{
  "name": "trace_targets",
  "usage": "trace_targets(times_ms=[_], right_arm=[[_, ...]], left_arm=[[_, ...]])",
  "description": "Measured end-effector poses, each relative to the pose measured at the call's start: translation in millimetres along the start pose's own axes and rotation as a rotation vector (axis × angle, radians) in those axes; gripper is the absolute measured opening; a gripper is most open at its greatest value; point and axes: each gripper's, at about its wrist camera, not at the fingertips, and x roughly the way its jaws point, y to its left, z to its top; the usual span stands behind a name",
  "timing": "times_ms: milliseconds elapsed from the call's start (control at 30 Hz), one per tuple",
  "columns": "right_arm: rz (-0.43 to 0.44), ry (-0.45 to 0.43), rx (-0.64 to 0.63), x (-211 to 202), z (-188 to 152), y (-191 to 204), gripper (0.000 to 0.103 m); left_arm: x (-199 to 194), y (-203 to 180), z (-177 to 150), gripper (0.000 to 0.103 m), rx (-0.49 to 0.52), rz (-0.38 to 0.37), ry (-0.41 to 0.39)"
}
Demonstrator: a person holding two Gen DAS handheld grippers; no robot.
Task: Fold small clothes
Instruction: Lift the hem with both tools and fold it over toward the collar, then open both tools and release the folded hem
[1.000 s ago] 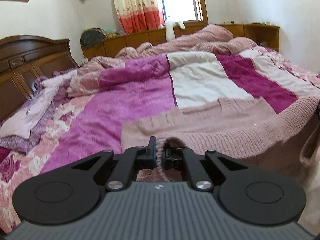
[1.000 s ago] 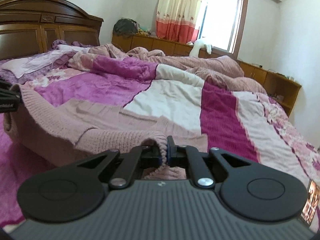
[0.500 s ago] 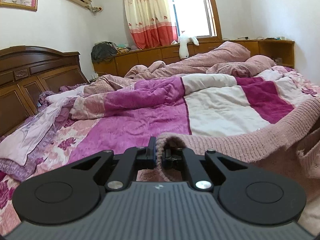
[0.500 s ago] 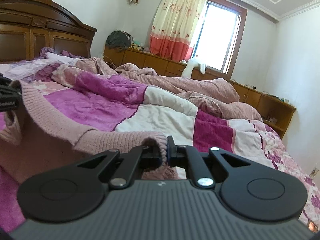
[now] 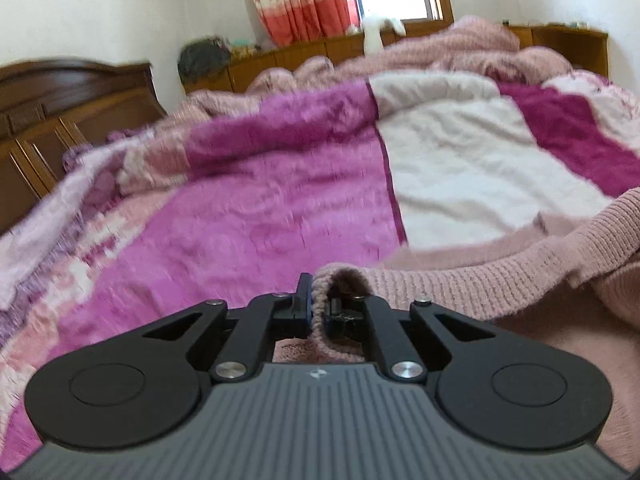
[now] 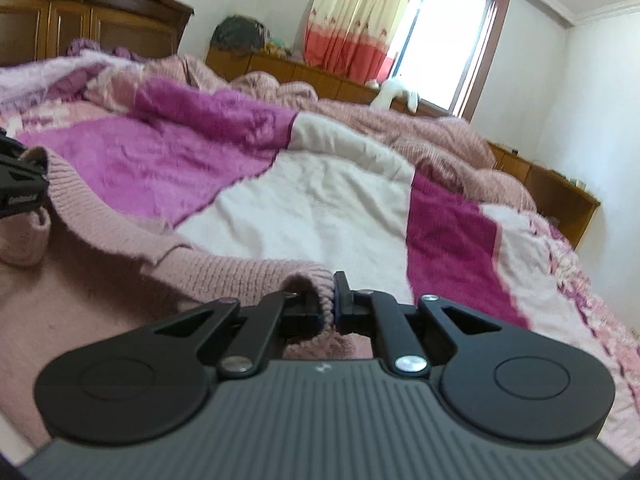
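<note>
Sweater (image 5: 500,276): pink rib knit, lower part cut off by frame; hem clamped in left gripper (image 5: 318,306) and right gripper (image 6: 328,300). Blanket (image 5: 260,216): fleecy, blurred.

**Sunlit bedroom, bed filling the middle**

White walls (image 6: 592,92) all round. Bright window (image 6: 448,32) at the far side, half covered by a cream and red curtain (image 6: 352,12). Low wooden cabinets (image 5: 304,56) beneath it. Dark carved headboard (image 5: 60,96) at the bed's left end. Magenta, white and pink blanket (image 5: 280,216) across the bed.
</note>
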Motion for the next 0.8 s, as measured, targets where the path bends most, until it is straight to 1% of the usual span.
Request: trace_targets(times_ms=[133, 200, 300, 333, 400, 433, 467, 500, 567, 600, 800], right_arm=[[0.038, 0.094, 0.019, 20, -15, 4, 0.010], [0.047, 0.096, 0.001, 24, -21, 7, 0.010], [0.046, 0.091, -0.006, 21, -21, 6, 0.010], [0.046, 0.094, 0.007, 19, -19, 4, 0.013], [0.036, 0.099, 0.045, 13, -16, -2, 0.027], [0.028, 0.098, 0.073, 8, -14, -7, 0.040], [0.031, 0.093, 0.100, 4, -13, -12, 0.051], [0.043, 0.086, 0.133, -2, -12, -18, 0.052], [0.063, 0.084, 0.173, -12, -12, -26, 0.052], [0.065, 0.086, 0.189, -18, -13, -29, 0.052], [0.076, 0.090, 0.235, -51, -23, -35, 0.052]], left_arm=[[24, 3, -15, 0.007, -0.025, -0.030, 0.095], [28, 6, -19, 0.008, -0.043, -0.045, 0.111], [26, 8, -20, 0.018, -0.033, -0.055, 0.115], [23, 10, -19, 0.019, -0.029, -0.063, 0.120], [16, 13, -19, 0.027, -0.019, -0.078, 0.130], [9, 14, -18, 0.029, -0.014, -0.087, 0.128], [3, 15, -18, 0.035, -0.008, -0.096, 0.122], [-4, 17, -19, 0.042, 0.000, -0.099, 0.119], [-20, 19, -20, 0.050, 0.012, -0.099, 0.113], [-27, 21, -22, 0.053, 0.017, -0.104, 0.112], [-59, 32, -34, 0.055, 0.022, -0.129, 0.138]])
